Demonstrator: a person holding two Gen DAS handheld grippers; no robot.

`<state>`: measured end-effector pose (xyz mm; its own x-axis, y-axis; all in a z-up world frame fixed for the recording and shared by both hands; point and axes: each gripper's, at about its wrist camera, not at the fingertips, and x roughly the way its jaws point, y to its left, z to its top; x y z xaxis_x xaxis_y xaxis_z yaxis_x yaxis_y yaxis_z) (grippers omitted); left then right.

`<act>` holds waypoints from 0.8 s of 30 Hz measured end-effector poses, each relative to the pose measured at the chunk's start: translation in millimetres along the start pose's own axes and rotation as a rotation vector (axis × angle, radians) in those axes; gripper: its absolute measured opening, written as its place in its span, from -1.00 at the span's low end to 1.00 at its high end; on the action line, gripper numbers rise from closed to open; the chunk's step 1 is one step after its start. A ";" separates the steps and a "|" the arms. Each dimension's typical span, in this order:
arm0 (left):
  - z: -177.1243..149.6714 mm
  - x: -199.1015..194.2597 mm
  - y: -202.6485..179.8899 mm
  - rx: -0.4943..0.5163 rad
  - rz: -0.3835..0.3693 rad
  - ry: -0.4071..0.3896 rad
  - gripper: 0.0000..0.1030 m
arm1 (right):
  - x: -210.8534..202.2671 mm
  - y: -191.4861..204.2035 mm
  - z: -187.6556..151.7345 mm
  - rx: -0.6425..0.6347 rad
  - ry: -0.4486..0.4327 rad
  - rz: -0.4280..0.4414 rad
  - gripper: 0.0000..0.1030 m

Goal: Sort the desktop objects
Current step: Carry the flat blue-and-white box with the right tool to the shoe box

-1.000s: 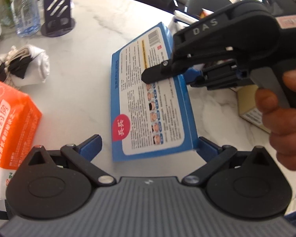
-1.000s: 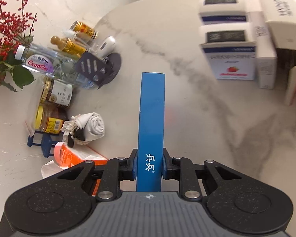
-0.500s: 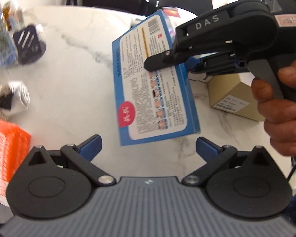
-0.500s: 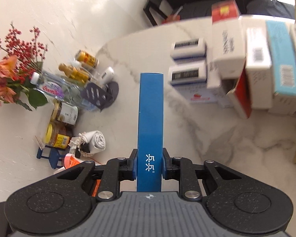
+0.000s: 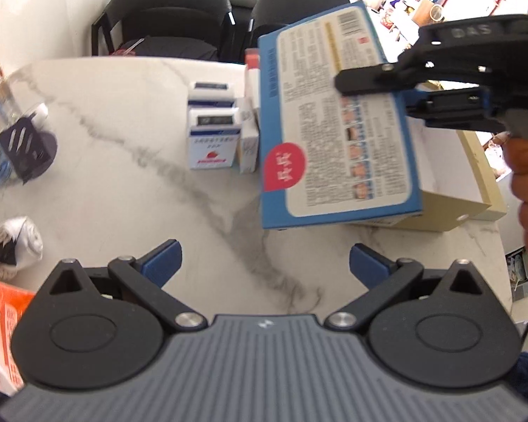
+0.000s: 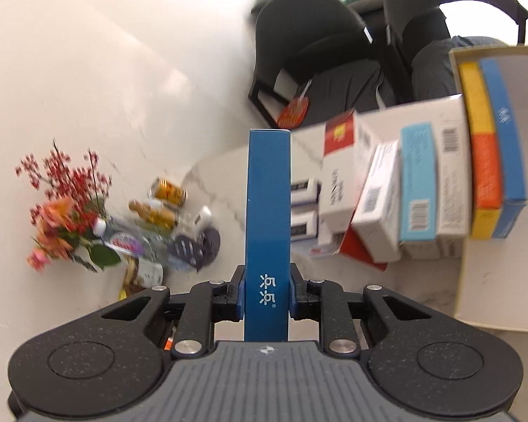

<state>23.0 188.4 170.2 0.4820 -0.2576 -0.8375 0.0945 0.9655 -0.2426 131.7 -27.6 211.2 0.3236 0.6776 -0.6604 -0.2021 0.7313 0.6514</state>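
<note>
Right fingers (image 6: 241,295) clamped on the blue box (image 6: 268,232); left gripper (image 5: 264,260) spread, holding nothing.

Blue box is airborne at right, above the table (image 5: 123,183), near the tray (image 6: 464,281) of upright boxes (image 6: 417,183). Several boxes already filed; orange pack (image 5: 3,320) and cloth roll (image 5: 21,242) at near left remain unsorted. Since the earlier frame the box has risen from the tabletop and travelled toward the tray; the left gripper has lifted too.
</note>
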 end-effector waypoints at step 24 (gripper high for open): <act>61.6 42.8 -76.4 0.095 -0.060 0.002 1.00 | -146.0 -114.8 55.1 0.171 -0.294 -0.133 -0.52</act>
<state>90.0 106.0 183.0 0.4714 -0.3153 -0.8237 0.2053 0.9475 -0.2452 158.6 -214.8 253.4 0.5939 0.5077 -0.6241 0.0090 0.7715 0.6362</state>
